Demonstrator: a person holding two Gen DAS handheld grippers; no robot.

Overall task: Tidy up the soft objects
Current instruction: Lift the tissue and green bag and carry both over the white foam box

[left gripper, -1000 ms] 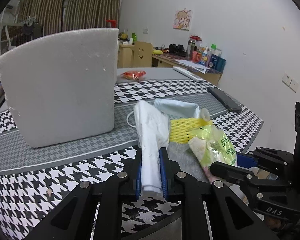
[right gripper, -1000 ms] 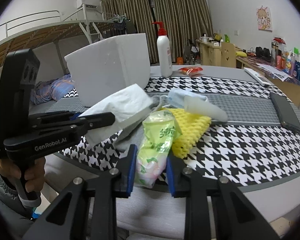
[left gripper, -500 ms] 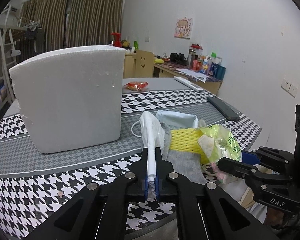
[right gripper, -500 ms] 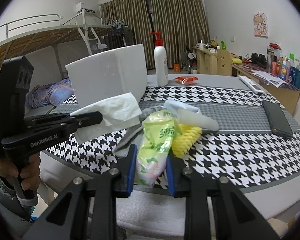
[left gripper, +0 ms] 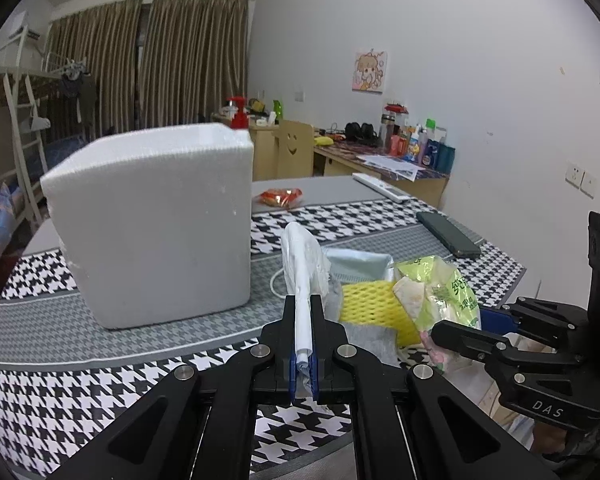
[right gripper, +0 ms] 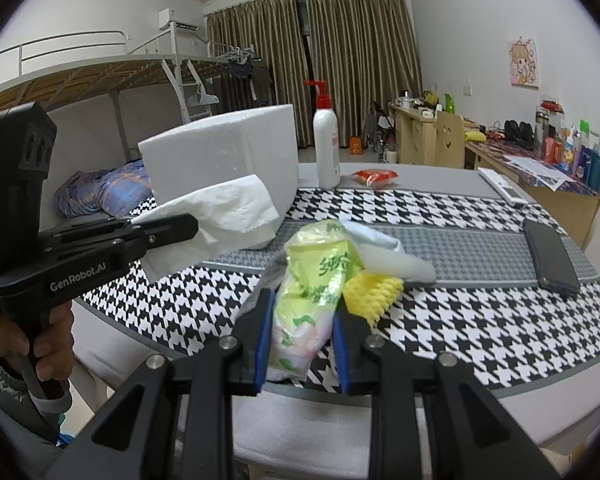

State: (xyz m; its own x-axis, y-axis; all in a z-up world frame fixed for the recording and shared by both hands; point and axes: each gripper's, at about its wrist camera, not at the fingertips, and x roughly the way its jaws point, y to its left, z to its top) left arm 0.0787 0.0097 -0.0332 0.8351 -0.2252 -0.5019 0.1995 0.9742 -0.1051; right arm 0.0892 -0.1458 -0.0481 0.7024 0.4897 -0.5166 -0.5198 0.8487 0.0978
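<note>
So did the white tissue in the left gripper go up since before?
Yes. In the right wrist view the white paper tissue, pinched in the left gripper, now overlaps the white foam box higher than before, lifted off the pile.

The left gripper (left gripper: 303,344) has closed tight on the white tissue (left gripper: 302,276) and lifted it up off the pile on the desk (left gripper: 100,360).

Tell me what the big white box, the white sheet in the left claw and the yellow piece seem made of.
Big white box: likely expanded foam, matte, pebbly surface with crumbly edges. Thin white sheet pinched in the left claw: probably tissue paper, soft creases, limp drape. Yellow netted piece: looks like foam mesh sleeve, open diamond weave.
</note>
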